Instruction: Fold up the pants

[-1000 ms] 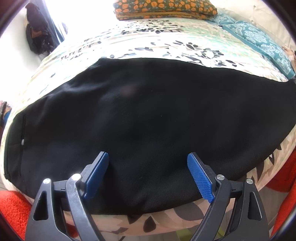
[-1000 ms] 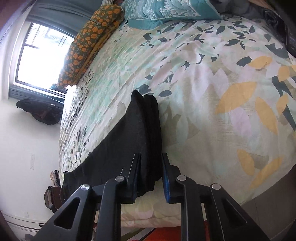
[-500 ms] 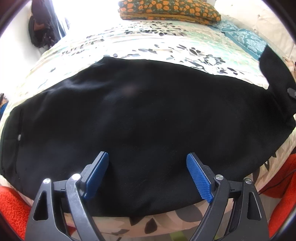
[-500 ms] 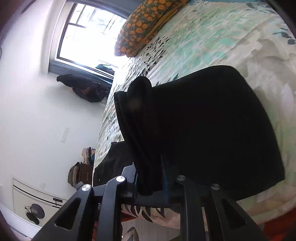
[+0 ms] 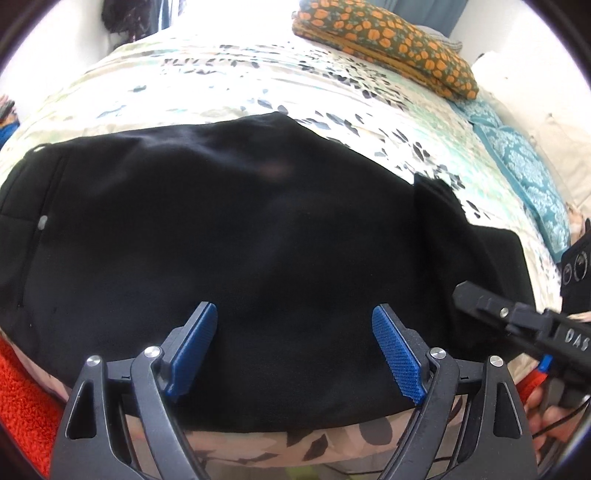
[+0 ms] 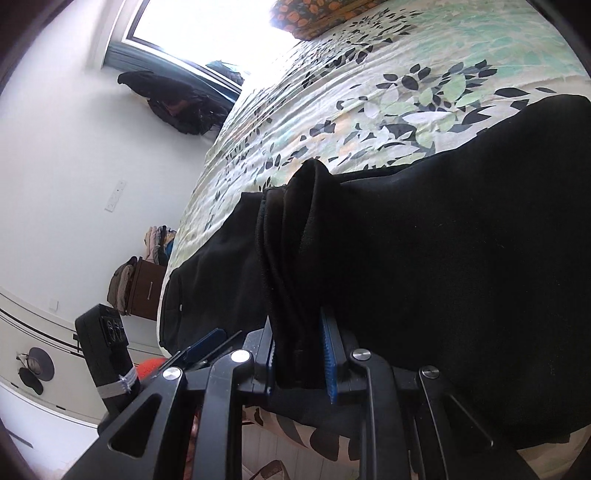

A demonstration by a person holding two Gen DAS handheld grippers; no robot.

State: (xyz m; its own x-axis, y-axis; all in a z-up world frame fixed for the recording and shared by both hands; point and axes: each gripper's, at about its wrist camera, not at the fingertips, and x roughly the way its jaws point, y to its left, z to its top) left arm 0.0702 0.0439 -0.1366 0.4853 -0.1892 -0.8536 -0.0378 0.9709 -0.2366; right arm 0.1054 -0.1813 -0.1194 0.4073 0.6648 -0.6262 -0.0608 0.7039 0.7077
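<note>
Black pants (image 5: 229,229) lie flat along the near edge of a bed with a floral cover (image 5: 229,81). My left gripper (image 5: 295,347) is open, its blue pads just above the pants' near edge, holding nothing. My right gripper (image 6: 301,354) is shut on the bunched leg end of the pants (image 6: 295,258) and holds it lifted over the rest of the pants (image 6: 461,240). The right gripper also shows at the right edge of the left wrist view (image 5: 517,314). A small button (image 5: 43,221) marks the waist end at the left.
An orange-patterned cushion (image 5: 384,40) and a teal pillow (image 5: 528,173) lie at the head of the bed. A window (image 6: 207,33), dark clothes hanging on the wall (image 6: 173,99) and a small cabinet (image 6: 144,288) stand beyond. An orange rug (image 5: 22,387) lies below the bed edge.
My right gripper has lifted the leg end and carried it leftward over the pants, toward the waist. The left gripper has stayed open at the near edge.
</note>
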